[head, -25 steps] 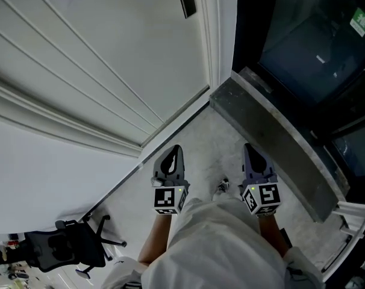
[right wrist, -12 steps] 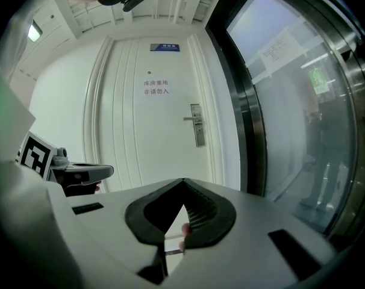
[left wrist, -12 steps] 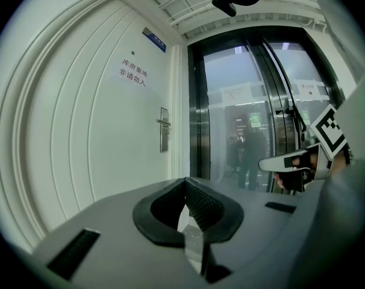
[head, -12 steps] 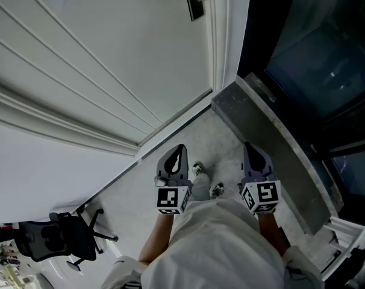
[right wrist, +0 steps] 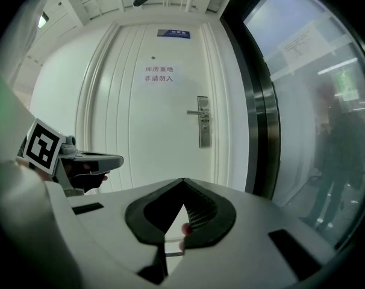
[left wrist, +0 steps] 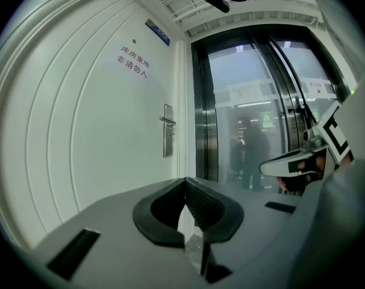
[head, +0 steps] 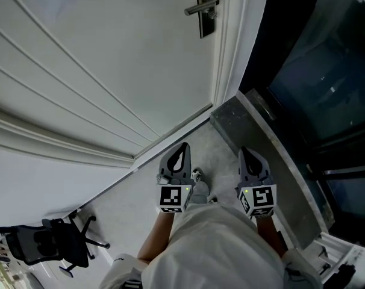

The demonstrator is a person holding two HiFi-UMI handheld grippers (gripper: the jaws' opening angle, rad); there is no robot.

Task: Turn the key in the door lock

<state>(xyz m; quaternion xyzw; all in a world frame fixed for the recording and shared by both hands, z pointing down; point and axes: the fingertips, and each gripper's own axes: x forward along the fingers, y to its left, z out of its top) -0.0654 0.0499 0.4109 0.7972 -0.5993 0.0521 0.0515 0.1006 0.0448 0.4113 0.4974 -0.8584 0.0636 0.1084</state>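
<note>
White door (head: 110,71) fills the far left, and its lock plate (head: 206,23), at the door's right edge, is seen lower and larger in the head view than a second ago, so the door is judged to be under approach and not yet within reach. The left gripper (head: 182,149) is held shut tip to tip on nothing, and the right gripper (head: 247,154) is likewise shut, a small reddish speck behind its tips being unidentifiable. No key can be made out at the lock.
</note>
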